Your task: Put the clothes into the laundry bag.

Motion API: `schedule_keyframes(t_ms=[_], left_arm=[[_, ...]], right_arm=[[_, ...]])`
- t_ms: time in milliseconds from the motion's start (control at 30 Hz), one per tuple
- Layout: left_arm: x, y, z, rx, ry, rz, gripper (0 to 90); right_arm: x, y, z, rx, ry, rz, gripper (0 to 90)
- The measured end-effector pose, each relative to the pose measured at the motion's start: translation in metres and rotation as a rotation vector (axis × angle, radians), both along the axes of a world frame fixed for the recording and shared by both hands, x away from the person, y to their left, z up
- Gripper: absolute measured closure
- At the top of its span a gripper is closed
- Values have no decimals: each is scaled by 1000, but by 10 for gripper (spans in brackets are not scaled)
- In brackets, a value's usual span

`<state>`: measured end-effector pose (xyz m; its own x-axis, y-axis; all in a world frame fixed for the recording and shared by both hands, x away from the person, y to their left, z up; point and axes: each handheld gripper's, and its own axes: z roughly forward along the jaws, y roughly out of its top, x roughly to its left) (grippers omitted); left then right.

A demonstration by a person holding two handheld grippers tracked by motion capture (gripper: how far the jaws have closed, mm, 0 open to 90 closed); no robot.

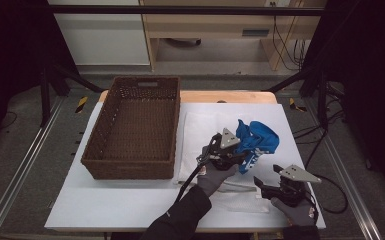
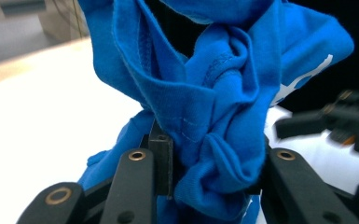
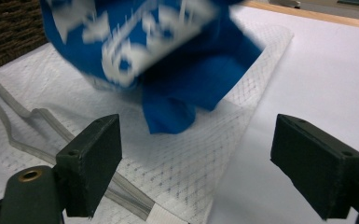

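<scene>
two tools work over the white counter [image 1: 130, 205] in the high view: the left tool [image 1: 235, 150] is clamped on a bunched blue shirt [image 1: 257, 140] right of the counter's middle, above a white mesh bag [image 1: 200, 125]; the right tool [image 1: 270, 175] sits near the front right corner, jaws apart, holding nothing. a brown wicker basket [image 1: 135, 167] fills the left half. in the left gripper view, the shirt [image 2: 214, 102] is pinched between the jaws. in the right gripper view, the jaws stand wide over the mesh bag [image 3: 177, 168], the blurred shirt [image 3: 168, 60] beyond them.
</scene>
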<state>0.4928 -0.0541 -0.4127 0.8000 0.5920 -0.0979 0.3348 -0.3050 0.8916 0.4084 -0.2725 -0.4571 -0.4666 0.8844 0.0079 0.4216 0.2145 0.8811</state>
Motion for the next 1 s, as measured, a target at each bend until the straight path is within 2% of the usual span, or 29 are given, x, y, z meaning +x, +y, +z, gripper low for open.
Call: schedule_keyframes(t_ms=[100, 200, 300, 400, 433, 467, 500, 533, 600, 633, 800, 867, 1000], left_arm=[[4, -2, -16, 39, 34, 5, 639], [7, -3, -28, 54, 61, 5, 620], [9, -4, -34, 72, 80, 4, 591], [11, -4, -35, 76, 102, -3, 490], [10, -4, -34, 77, 103, -2, 462], [10, -3, -33, 80, 99, -5, 376], [8, -1, -31, 78, 100, -7, 376], [7, 1, -29, 77, 99, -10, 337], [3, 6, -22, 74, 79, -17, 313], [1, 9, -17, 73, 64, -21, 273], [-8, 26, 5, 60, 9, -3, 222], [-9, 34, 10, 60, 6, 5, 197], [-15, 50, 13, 54, 7, 5, 202]], right_arm=[[0, -1, 0, 0, 2, -7, 166], [0, -1, 0, 1, 5, -11, 168], [0, -1, 0, 1, 3, -11, 170], [0, -2, 1, 4, -4, -11, 173], [0, -2, 1, 10, -3, -11, 178], [-1, -2, 2, 13, -12, -8, 193], [-1, -2, 2, 13, -12, -8, 193], [-2, -2, 4, 19, -21, -6, 200], [-2, -2, 5, 23, -23, -7, 204], [-2, -2, 6, 29, -29, -5, 211], [-3, -1, 9, 43, -47, -6, 233], [-3, -1, 11, 41, -51, -12, 234], [-5, -3, 15, 54, -69, -26, 247]])
